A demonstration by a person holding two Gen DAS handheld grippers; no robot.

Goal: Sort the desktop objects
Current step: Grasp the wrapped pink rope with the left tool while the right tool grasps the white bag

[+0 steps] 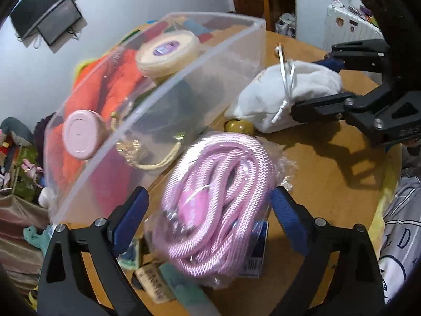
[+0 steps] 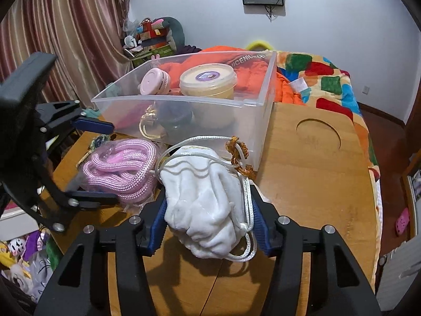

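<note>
Between the right tongs (image 2: 209, 226) sits the white pouch (image 2: 208, 205), pinched at its sides by both blue pads, so that pair is closed on it. Its cord (image 2: 247, 210) loops loose around the right pad and trails toward the gold tassel (image 2: 240, 158), which lies just ahead against the bin (image 2: 260, 102). That cord is the worry: if the pouch goes up and over the bin wall, the loop may drag on the rim, or stay hooked on the finger when the tongs let go. The pouch is soft too, so it may sag and slide out of a side pinch.

The left tongs (image 1: 209, 205) stand wide, one pad either side of the bagged pink rope (image 1: 218, 202), and I cannot tell whether they touch it. The slick wrapper could slip when squeezed, and the coil lies on small items beneath it, which may get dragged along. The bin stands just ahead and left of these tongs, already holding a pink jar (image 1: 81, 134) and a cream tub (image 1: 168, 50); a careless swing could knock its wall.
</note>
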